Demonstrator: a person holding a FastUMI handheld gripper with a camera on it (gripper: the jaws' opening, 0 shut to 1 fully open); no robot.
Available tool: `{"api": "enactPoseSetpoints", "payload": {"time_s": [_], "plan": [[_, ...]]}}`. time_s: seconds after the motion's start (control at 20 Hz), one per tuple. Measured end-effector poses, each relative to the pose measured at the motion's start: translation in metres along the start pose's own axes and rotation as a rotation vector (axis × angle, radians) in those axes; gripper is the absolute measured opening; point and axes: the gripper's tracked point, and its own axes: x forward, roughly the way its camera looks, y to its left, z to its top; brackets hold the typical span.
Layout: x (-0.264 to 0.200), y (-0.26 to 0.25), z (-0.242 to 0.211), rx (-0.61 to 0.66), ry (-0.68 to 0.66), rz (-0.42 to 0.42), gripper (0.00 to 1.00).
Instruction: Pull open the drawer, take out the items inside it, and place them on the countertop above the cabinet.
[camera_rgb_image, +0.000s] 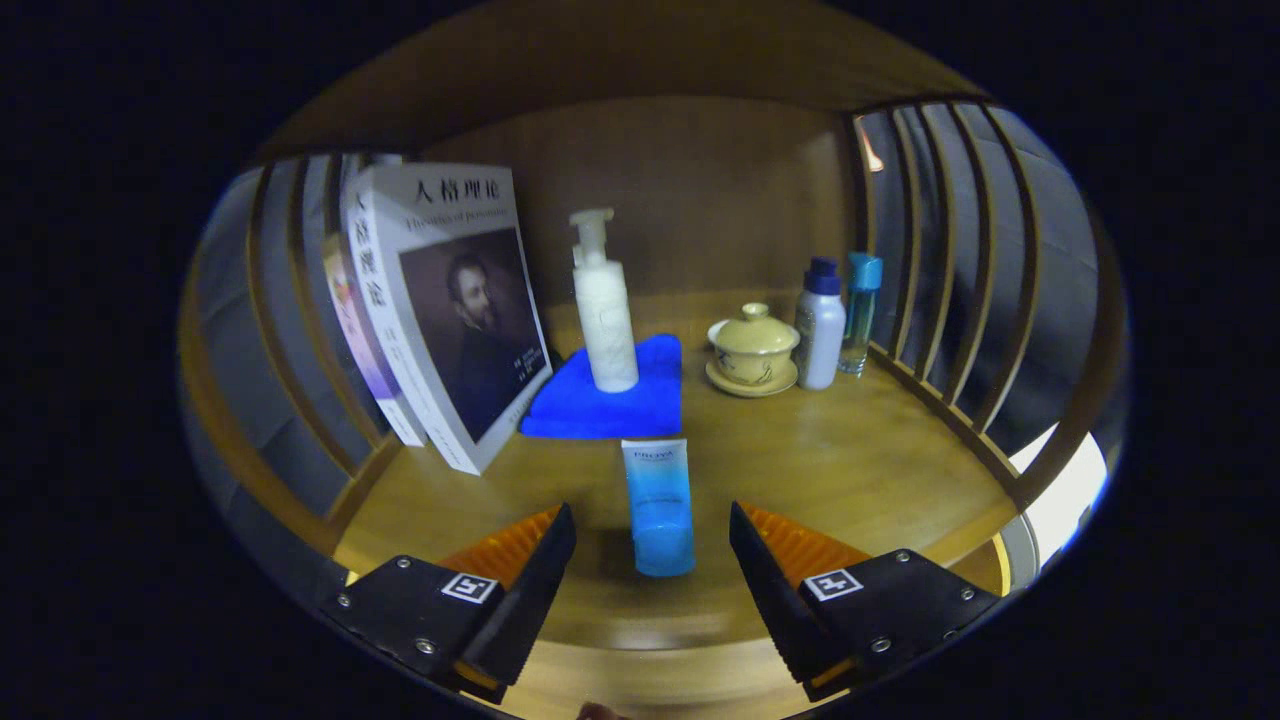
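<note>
One blue tube (660, 505), open-fingered tool (652, 540)

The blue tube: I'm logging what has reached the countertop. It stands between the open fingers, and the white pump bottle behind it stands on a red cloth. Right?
Not quite. The cloth under the white pump bottle is blue, not red, as the gripper view shows. The rest holds: the blue tube stands upright on the countertop between the fingers of the open gripper, which do not touch it.
</note>
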Motion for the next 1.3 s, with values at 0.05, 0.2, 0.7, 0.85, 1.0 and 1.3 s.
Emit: {"api": "enactPoseSetpoints", "payload": {"time_s": [0.05,0.2,0.7,0.85,1.0,1.3], "plan": [[-0.016,-0.001,0.007,-0.007,-0.043,-0.002,0.95],[-0.071,-0.003,0.028,-0.056,-0.193,-0.023,0.94],[-0.218,0.03,-0.037,-0.092,-0.463,-0.05,0.94],[-0.235,0.044,-0.088,-0.09,-0.432,-0.008,0.94],[-0.246,0.046,-0.133,-0.092,-0.386,0.004,0.94],[-0.251,0.032,-0.187,-0.102,-0.311,-0.038,0.94]]}}
